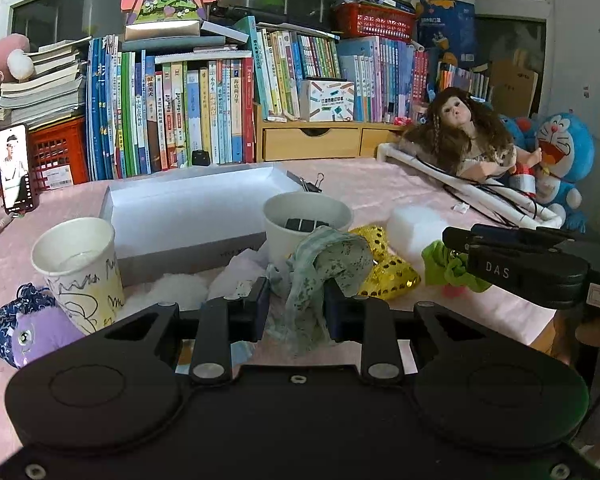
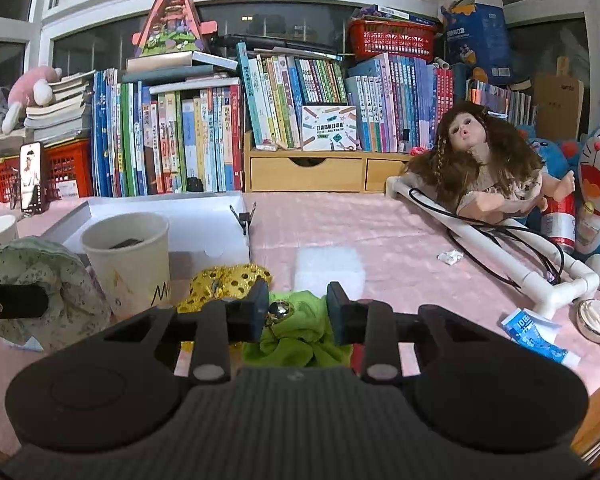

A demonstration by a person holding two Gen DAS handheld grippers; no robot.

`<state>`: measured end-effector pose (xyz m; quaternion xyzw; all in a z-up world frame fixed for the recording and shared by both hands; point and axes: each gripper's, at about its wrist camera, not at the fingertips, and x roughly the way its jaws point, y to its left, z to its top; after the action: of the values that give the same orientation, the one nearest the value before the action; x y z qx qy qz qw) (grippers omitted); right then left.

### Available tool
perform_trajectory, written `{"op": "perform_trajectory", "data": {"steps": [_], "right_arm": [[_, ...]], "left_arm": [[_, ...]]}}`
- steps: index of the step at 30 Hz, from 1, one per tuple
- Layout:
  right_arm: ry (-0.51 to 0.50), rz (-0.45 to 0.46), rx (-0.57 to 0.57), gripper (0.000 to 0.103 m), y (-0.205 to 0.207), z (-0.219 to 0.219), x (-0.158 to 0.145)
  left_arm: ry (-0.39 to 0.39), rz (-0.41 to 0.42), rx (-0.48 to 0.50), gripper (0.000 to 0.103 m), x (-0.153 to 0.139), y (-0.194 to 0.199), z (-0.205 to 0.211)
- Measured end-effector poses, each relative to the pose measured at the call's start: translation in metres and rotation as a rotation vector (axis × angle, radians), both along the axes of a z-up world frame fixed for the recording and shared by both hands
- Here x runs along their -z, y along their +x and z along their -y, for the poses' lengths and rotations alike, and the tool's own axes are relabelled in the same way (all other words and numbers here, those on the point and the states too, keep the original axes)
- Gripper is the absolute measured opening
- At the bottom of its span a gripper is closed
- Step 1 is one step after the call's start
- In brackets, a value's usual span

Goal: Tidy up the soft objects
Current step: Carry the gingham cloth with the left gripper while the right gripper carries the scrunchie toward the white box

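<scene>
Left gripper: tilted a little downward over the pink table; jaws pressed onto a pale green floral cloth, which bunches up between the pads and hangs below them, lifted off the tabletop.
Right gripper: also tilted a little downward, to the right of the left one; jaws pinching a bright green fabric piece with a small metal bell sitting by the left pad.
Right gripper seen from the left wrist camera: it enters from the right edge, side-on, with the green fabric at its tip.
White shallow box: one, open, lying behind the cups at the middle left of the table.
Doll: one, brown-haired, lying back on a white pipe frame at the far right.
Blue cat plush: one clearly seen, against the wall behind the doll.
Paper cups: two; a scribbled one at the left, a plain one holding dark clips, just behind the floral cloth.
White foam block: one, just beyond the right gripper.
Gold sequinned piece: one, between the floral cloth and the green fabric.
Purple plush with blue cloth: one, beside the scribbled cup.
Phone: one, propped upright at the far left.
Binder clip: one, by the box's right corner.
</scene>
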<state>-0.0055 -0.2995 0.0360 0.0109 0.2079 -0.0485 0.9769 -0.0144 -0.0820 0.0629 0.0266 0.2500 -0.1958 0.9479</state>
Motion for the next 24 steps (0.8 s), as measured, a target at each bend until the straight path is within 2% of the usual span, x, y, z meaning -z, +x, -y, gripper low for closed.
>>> {"op": "perform_trajectory", "data": {"steps": [15, 24], "right_arm": [[0.024, 0.036, -0.028, 0.034, 0.008, -0.001, -0.019], [0.048, 0.061, -0.107, 0.034, 0.023, -0.008, -0.043]], "left_arm": [[-0.059, 0.003, 0.008, 0.027, -0.031, 0.018, -0.013], [-0.084, 0.016, 0.005, 0.027, -0.058, 0.039, -0.020]]}}
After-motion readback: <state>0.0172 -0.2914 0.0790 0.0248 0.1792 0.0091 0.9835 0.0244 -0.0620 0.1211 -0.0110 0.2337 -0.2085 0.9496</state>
